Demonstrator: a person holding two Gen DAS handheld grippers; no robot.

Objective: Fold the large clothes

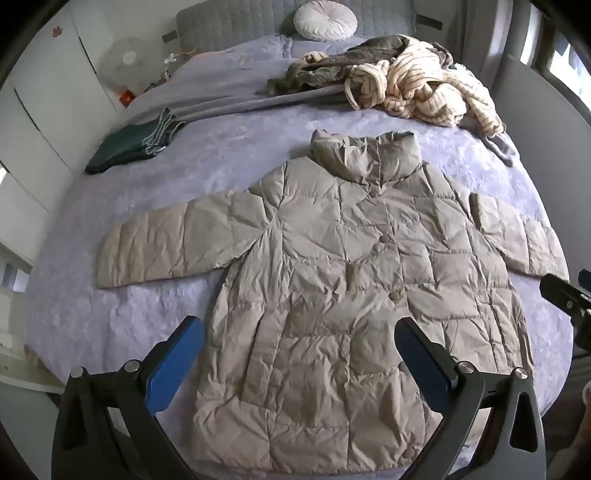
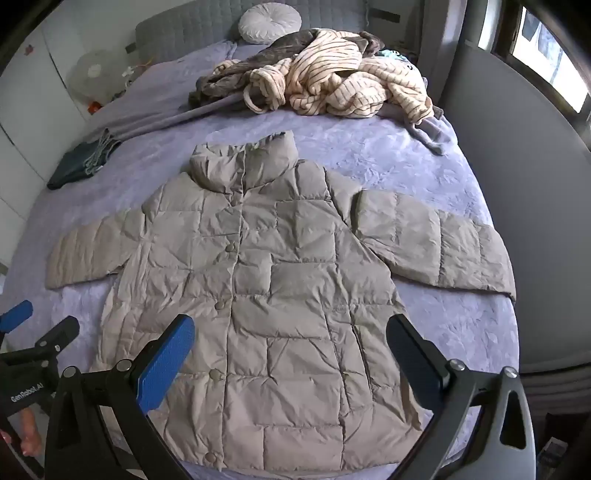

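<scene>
Both grippers hover above the near hem of a puffer jacket, holding nothing.

In the left wrist view, the left gripper (image 1: 299,332) has its two blue-padded fingers (image 1: 175,363) spread wide apart, one at 7 o'clock and one at 5 o'clock, with the jacket's lower body showing in the gap between them. In the right wrist view, the right gripper (image 2: 291,330) stands the same way, jaws wide apart over the hem; the left gripper shows again at 8 o'clock in this view.

The beige quilted puffer jacket (image 1: 332,288) lies flat, front up and buttoned, in the middle of a bed covered by a lavender bedspread (image 1: 229,147). Its collar (image 1: 365,155) points to 12 o'clock, and its sleeves stretch out to 9 o'clock and 3 o'clock. The hem lies nearest the cameras, at 6 o'clock.

Beyond the collar, toward 1 o'clock, sits a heap of unfolded clothes (image 1: 406,85), cream with thin stripes over an olive garment, well apart from the jacket. At 10 o'clock, near the bed's edge, rests a dark green folded garment (image 1: 129,147). At 12 o'clock a round white cushion (image 1: 325,18) leans against a grey padded headboard (image 1: 229,26). A white fan (image 1: 125,62) stands beside the bed at 11 o'clock.
</scene>
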